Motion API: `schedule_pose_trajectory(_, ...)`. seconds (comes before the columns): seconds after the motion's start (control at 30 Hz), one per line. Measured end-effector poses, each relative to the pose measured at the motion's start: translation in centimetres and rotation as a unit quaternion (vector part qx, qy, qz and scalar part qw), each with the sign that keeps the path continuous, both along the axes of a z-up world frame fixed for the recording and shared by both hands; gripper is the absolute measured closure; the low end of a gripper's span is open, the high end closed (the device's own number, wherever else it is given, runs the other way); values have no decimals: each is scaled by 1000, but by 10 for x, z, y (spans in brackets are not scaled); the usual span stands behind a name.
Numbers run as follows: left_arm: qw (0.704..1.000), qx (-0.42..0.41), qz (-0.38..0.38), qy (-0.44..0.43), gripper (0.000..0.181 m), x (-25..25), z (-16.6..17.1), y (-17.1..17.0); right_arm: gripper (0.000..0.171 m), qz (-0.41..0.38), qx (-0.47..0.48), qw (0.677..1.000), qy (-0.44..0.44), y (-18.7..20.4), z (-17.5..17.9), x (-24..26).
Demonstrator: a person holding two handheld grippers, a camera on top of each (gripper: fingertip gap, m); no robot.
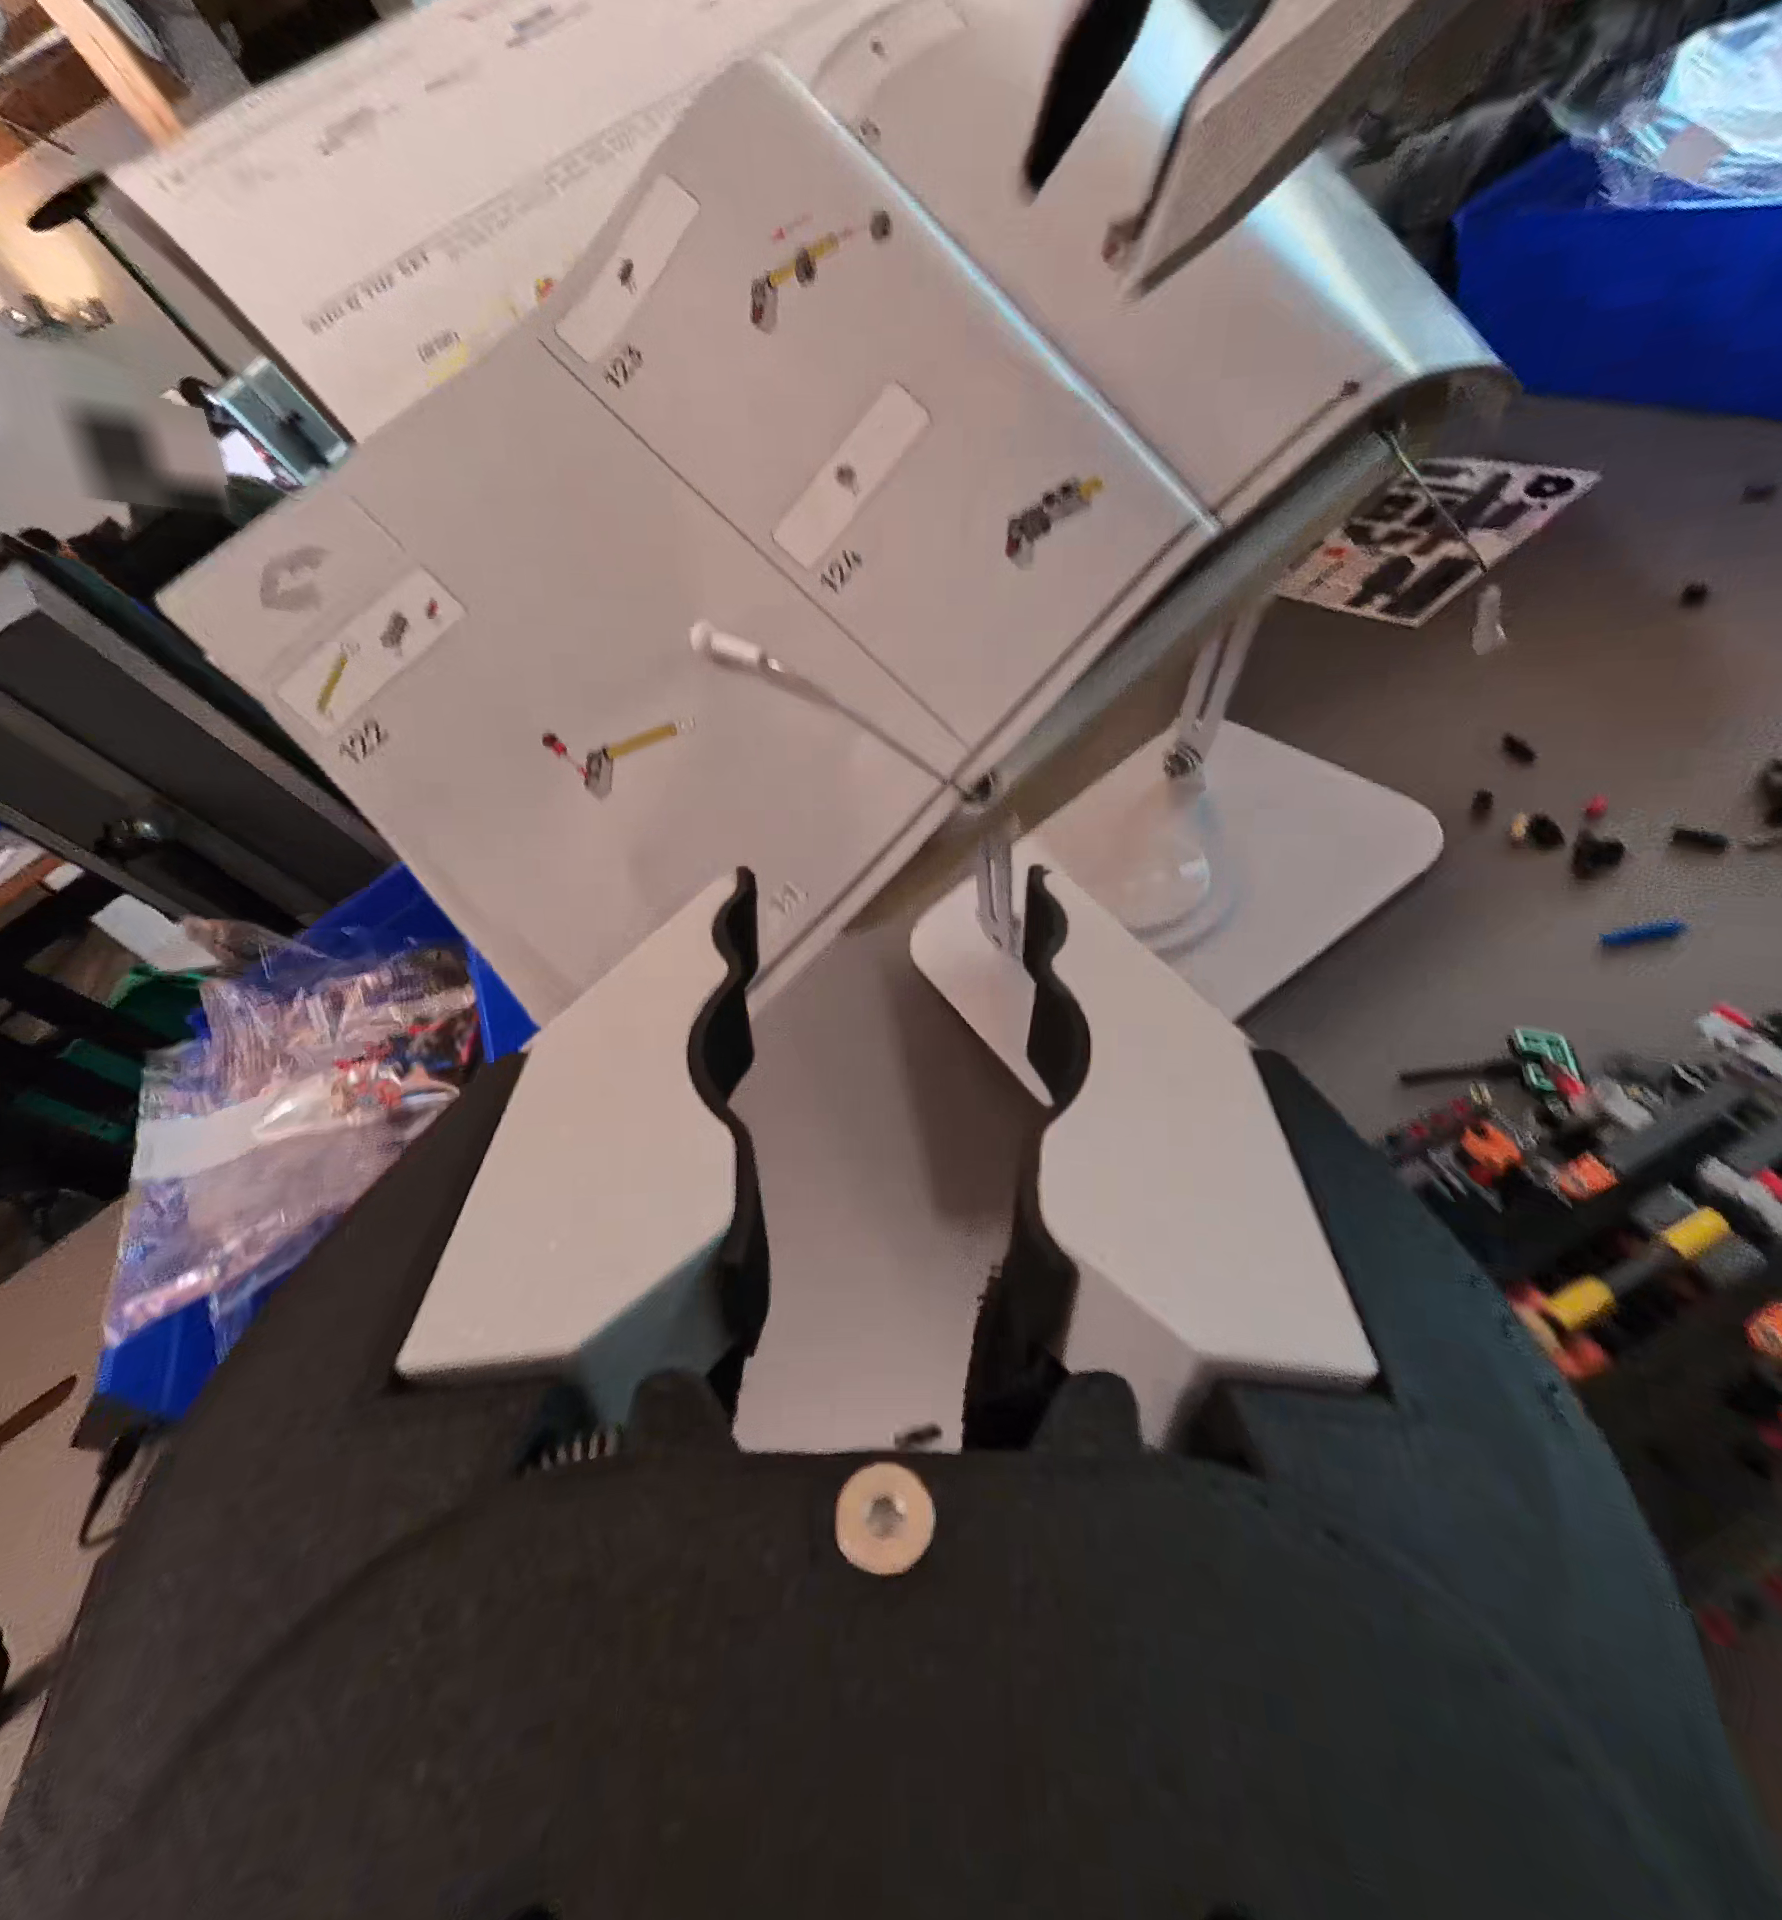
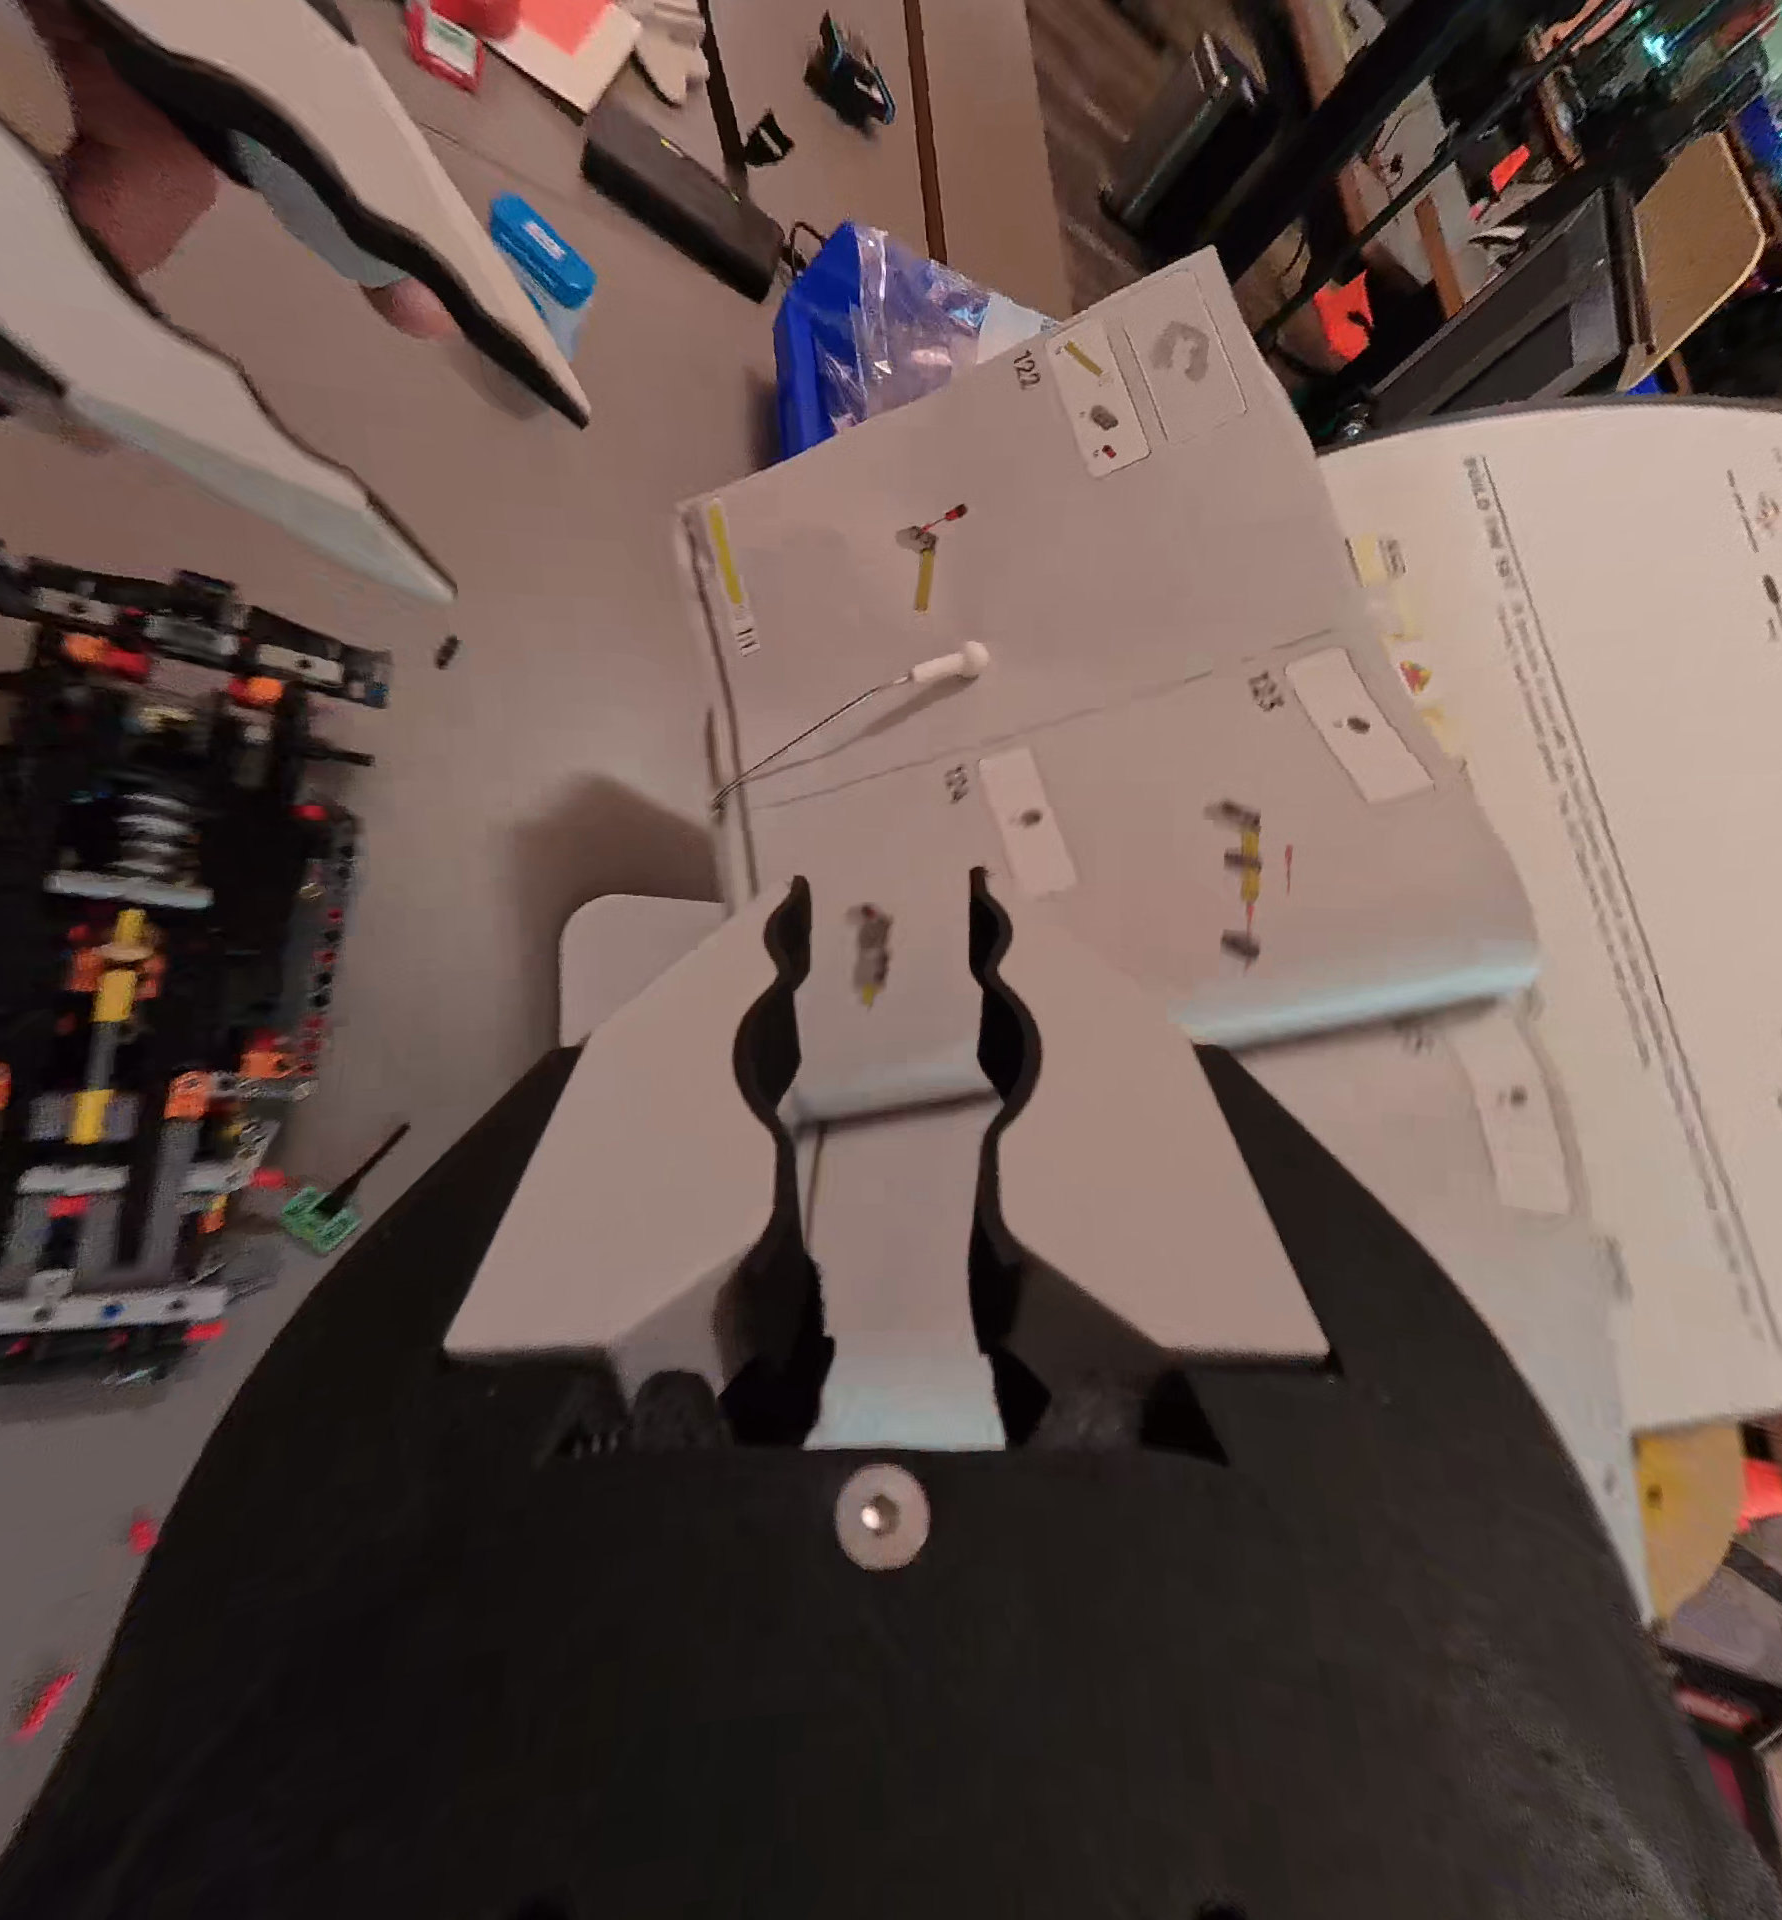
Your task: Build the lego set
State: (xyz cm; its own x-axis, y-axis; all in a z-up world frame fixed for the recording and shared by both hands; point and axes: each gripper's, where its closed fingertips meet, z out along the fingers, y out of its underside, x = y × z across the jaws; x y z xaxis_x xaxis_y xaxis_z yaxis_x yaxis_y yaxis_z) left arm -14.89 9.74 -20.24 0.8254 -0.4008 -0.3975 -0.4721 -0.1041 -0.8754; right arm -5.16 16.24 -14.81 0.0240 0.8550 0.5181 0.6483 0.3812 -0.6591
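Observation:
An open instruction booklet rests on a white stand, held by a thin wire page clip. My left gripper is open and empty, pointing at the booklet's lower edge. My right gripper is open and empty, above the booklet. The partly built black, grey and orange Lego chassis lies at the right of the left wrist view and at the left of the right wrist view. The right gripper's fingers show at the top of the left wrist view; the left gripper's fingers show at the top left of the right wrist view.
Loose small Lego pieces and a sticker sheet lie on the grey table. A blue bin with clear plastic bags stands left of the stand, also in the right wrist view. A green piece lies near the chassis.

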Motion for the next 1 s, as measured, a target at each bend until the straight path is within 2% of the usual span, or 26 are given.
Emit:
schedule_pose_trajectory(0.1,999,-37,-9,-3,130,-17,-24,-25,134,1,-43,999,18,-28,-13,45)
schedule_pose_trajectory(0.2,996,-87,-14,-18,126,-33,-57,-46,126,6,-112,993,25,-58,-47,84)
schedule_pose_trajectory(0.23,994,-108,-14,-13,125,-37,-71,-52,121,6,-140,990,24,-68,-61,95)
schedule_pose_trajectory(0.3,991,-136,-18,0,121,-41,-95,-63,94,38,-231,972,33,-108,-88,107)
schedule_pose_trajectory(0.33,989,-147,-27,-8,119,-38,-104,-69,91,50,-261,963,37,-127,-99,111)
schedule_pose_trajectory(0.4,986,-163,-36,-28,116,-35,-117,-76,81,45,-260,964,25,-148,-130,120)
schedule_pose_trajectory(0.47,984,-168,-38,-47,115,-35,-125,-78,79,7,-239,971,5,-154,-163,128)
schedule_pose_trajectory(0.53,980,-181,-44,-68,113,-32,-132,-81,76,-9,-257,966,11,-168,-190,127)
schedule_pose_trajectory(0.7,968,-216,-46,-119,106,-27,-150,-83,65,-80,-236,968,21,-177,-243,109)
schedule_pose_trajectory(0.87,958,-242,-43,-145,102,-23,-168,-85,56,-117,-157,981,12,-167,-261,86)
schedule_pose_trajectory(1.0,952,-247,-38,-176,104,-24,-171,-83,55,-112,-198,974,8,-161,-269,71)
